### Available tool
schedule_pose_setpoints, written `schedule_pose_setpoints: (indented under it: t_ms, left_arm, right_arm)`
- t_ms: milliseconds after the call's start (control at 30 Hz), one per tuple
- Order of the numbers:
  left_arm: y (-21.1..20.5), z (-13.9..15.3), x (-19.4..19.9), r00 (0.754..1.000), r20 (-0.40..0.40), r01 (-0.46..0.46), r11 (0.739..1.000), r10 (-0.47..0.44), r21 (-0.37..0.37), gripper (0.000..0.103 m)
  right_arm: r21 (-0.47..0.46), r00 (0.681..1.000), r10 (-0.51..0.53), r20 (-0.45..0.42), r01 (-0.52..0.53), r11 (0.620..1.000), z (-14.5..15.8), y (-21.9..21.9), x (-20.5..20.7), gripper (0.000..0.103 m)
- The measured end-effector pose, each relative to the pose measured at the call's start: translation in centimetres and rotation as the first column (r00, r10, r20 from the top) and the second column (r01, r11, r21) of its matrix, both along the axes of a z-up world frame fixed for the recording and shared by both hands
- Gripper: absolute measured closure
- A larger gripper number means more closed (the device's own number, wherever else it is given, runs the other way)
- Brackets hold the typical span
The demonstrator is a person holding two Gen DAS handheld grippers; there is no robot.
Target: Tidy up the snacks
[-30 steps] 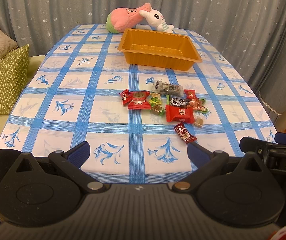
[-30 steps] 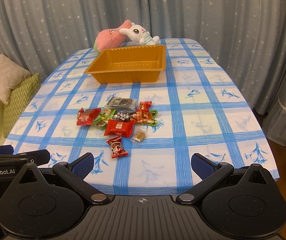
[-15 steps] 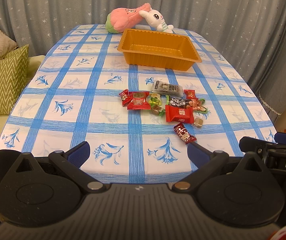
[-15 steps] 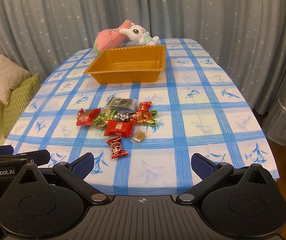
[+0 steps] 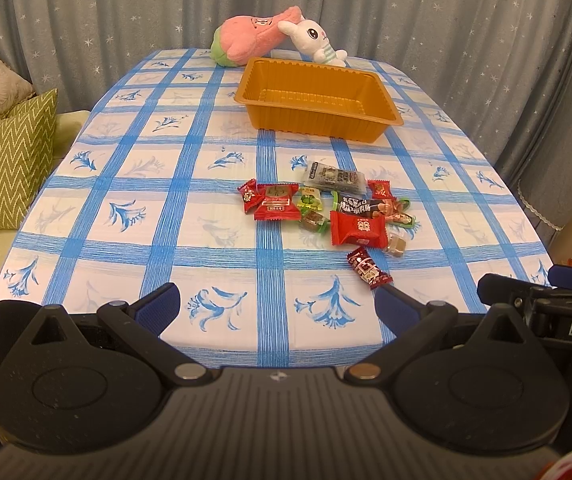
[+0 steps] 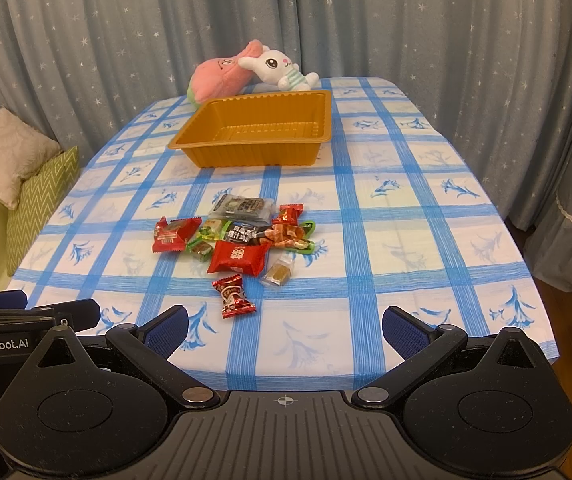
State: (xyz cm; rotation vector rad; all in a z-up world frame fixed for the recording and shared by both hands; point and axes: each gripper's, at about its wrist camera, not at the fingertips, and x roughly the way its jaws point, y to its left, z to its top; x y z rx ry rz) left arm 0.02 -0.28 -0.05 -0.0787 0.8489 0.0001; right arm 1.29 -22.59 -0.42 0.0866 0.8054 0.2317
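Observation:
Several wrapped snacks lie in a loose pile (image 5: 327, 208) (image 6: 242, 236) mid-table. Among them are a large red packet (image 5: 357, 228) (image 6: 240, 258), a dark clear-wrapped bar (image 5: 333, 176) (image 6: 242, 206) and a small red candy (image 5: 367, 268) (image 6: 233, 296) nearest me. An empty orange tray (image 5: 317, 120) (image 6: 254, 156) stands beyond them. My left gripper (image 5: 276, 306) is open and empty at the near table edge. My right gripper (image 6: 284, 328) is open and empty there too, to the right of the left one.
A pink plush (image 5: 246, 40) (image 6: 218, 76) and a white rabbit plush (image 5: 313, 42) (image 6: 278, 70) lie behind the tray. The table (image 5: 126, 184) has a blue-checked cloth. Cushions (image 5: 10, 160) on a sofa stand left. Curtains hang behind.

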Motion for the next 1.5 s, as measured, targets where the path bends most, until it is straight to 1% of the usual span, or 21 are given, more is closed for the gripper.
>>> schedule_pose_setpoints:
  t_ms: [167,333,533,567,600,667,700,833,867,900,933,1000,1133,1167,1233,1267,1333,1367,1400,1433,1500]
  left_arm:
    - [-0.2,-0.1,0.2,1.000,-0.004,0.004,1.000,-0.005,-0.018,0.000]
    - [-0.9,-0.7,1.6,1.000,-0.025,0.006,0.998,-0.008,-0.054,0.001]
    - [-1.9,-3.0,4.3,0.998,-0.046,0.028,0.994,-0.033,-0.106,0.001]
    - [-2.1,-3.4,4.8,0.998,-0.051,0.030,0.993,-0.036,-0.114,0.004]
    - [-2.3,-3.8,5.3,0.998,-0.056,0.033,0.992,-0.040,-0.121,0.008]
    - [-2.7,-4.7,6.2,0.997,-0.065,0.032,0.991,-0.041,-0.130,0.010]
    - [-2.9,-5.1,6.6,0.997,-0.068,0.034,0.990,-0.043,-0.135,0.012]
    - [-3.6,-6.3,8.0,0.996,-0.071,0.044,0.987,-0.055,-0.152,0.019]
    - [-3.8,-6.7,8.3,0.996,-0.073,0.047,0.986,-0.059,-0.157,0.023]
    - [-4.1,-7.1,8.6,0.995,-0.079,0.052,0.985,-0.065,-0.163,0.029]
    - [-4.3,-7.4,8.9,0.994,-0.084,0.056,0.984,-0.070,-0.167,0.032]
    - [-4.7,-8.1,9.4,0.993,-0.088,0.065,0.981,-0.082,-0.182,0.046]
    - [-5.9,-9.1,10.4,0.990,-0.085,0.100,0.979,-0.117,-0.176,0.058]
    - [-6.1,-9.4,10.6,0.988,-0.091,0.105,0.979,-0.122,-0.174,0.063]
    - [-6.6,-9.9,11.0,0.986,-0.100,0.116,0.978,-0.135,-0.174,0.067]
    - [-6.8,-10.1,11.1,0.985,-0.100,0.120,0.978,-0.139,-0.169,0.068]
    - [-7.2,-10.2,11.0,0.984,-0.089,0.140,0.981,-0.153,-0.134,0.071]
    - [-7.4,-10.2,11.0,0.983,-0.083,0.153,0.982,-0.163,-0.114,0.075]
    - [-7.4,-10.2,10.9,0.981,-0.079,0.167,0.981,-0.175,-0.095,0.082]
    - [-7.4,-10.3,10.7,0.978,-0.075,0.191,0.979,-0.196,-0.072,0.085]
    - [-7.1,-10.3,10.5,0.973,-0.069,0.217,0.975,-0.219,-0.040,0.085]
  right_arm:
    - [0.004,1.000,-0.018,0.008,0.018,1.000,-0.1,-0.3,0.0,0.000]
    - [0.007,0.999,-0.043,0.009,0.043,0.999,-1.0,-1.2,1.0,0.001]
    - [0.008,0.998,-0.060,0.015,0.059,0.998,-2.5,-2.2,2.3,0.001]
    - [0.008,0.998,-0.062,0.016,0.062,0.998,-2.8,-2.4,2.5,0.001]
    - [0.010,0.998,-0.066,0.017,0.066,0.998,-3.0,-2.5,2.8,0.005]
    - [0.018,0.997,-0.081,0.014,0.081,0.997,-3.6,-3.0,3.5,0.014]
    - [0.025,0.996,-0.089,0.012,0.088,0.996,-3.8,-3.2,3.8,0.016]
    - [0.042,0.992,-0.126,0.025,0.125,0.991,-4.4,-4.0,4.7,0.017]
    - [0.047,0.991,-0.133,0.025,0.131,0.990,-4.5,-4.2,4.9,0.017]
    - [0.054,0.990,-0.140,0.025,0.138,0.989,-4.6,-4.3,5.1,0.017]
    - [0.058,0.989,-0.145,0.023,0.144,0.988,-4.8,-4.5,5.2,0.017]
    - [0.060,0.987,-0.157,0.020,0.155,0.986,-5.0,-4.7,5.6,0.017]
    - [0.067,0.984,-0.176,0.010,0.175,0.982,-5.5,-5.0,6.3,0.017]
    - [0.066,0.984,-0.178,0.007,0.177,0.982,-5.6,-5.0,6.5,0.017]
    - [0.065,0.983,-0.182,0.003,0.181,0.981,-5.9,-5.0,6.8,0.017]
    - [0.063,0.983,-0.183,0.000,0.183,0.981,-6.0,-5.0,6.9,0.017]
    - [0.061,0.983,-0.182,-0.004,0.182,0.981,-6.2,-5.0,7.1,0.017]
    - [0.059,0.984,-0.180,-0.007,0.180,0.982,-6.3,-4.9,7.2,0.017]
    - [0.057,0.985,-0.175,-0.009,0.175,0.983,-6.4,-4.9,7.3,0.017]
    - [0.055,0.986,-0.166,-0.011,0.166,0.985,-6.5,-4.7,7.4,0.017]
    - [0.052,0.990,-0.138,-0.009,0.139,0.989,-6.7,-4.2,7.6,0.017]
